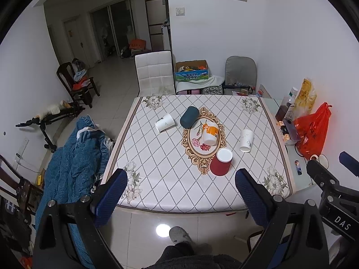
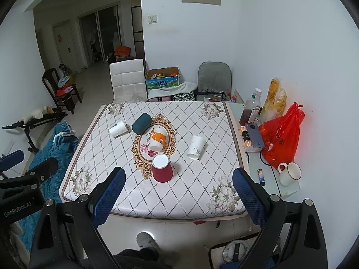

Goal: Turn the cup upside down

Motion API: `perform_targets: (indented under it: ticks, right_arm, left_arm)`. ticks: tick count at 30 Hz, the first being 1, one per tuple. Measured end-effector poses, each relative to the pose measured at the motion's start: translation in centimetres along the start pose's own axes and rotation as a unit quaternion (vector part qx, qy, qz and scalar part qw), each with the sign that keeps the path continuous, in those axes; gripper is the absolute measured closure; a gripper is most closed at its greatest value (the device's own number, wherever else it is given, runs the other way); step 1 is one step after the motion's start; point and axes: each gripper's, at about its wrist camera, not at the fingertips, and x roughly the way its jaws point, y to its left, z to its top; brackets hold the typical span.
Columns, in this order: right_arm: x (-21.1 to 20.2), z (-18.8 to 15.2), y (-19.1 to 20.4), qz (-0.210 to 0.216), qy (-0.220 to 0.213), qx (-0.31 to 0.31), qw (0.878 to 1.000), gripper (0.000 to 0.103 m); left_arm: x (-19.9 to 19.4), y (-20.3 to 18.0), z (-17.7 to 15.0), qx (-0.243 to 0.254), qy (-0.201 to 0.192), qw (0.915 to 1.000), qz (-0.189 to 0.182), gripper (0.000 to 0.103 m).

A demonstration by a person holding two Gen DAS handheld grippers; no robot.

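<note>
Red cup (image 2: 162,168) stands rim-down just below frame centre on the patterned tablecloth (image 2: 197,192), beyond the right gripper (image 2: 179,192), apart from it. Jaws spread wide, holding nothing. Left gripper (image 1: 181,192) likewise gapes wide and empty, the cup (image 1: 221,161) up ahead.

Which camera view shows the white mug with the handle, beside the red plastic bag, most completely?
The right wrist view shows it best: the white mug appears whole, with handle and rim, beside the red plastic bag. In the left wrist view the mug is small and partly hidden behind the right tool.
</note>
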Motion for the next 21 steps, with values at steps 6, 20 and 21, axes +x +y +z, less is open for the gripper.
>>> perform_targets:
  ticks: [6,20,21]
  right_arm:
    - [0.08,0.21,-0.24,0.003,0.001,0.001,1.0,0.005]
    - [-0.03,0.41,0.24,0.009,0.001,-0.005,1.0,0.005]
    - [-0.15,0.36,0.29,0.01,0.001,-0.005,1.0,0.005]
  left_arm:
    - [0.05,0.0,0.01,0.002,0.0,1.0,0.0,0.005]
    - [-0.58,0.0,0.54,-0.006,-0.006,1.0,0.001,0.005]
    - [-0.6,0.0,0.55,-0.006,-0.006,1.0,0.001,0.005]
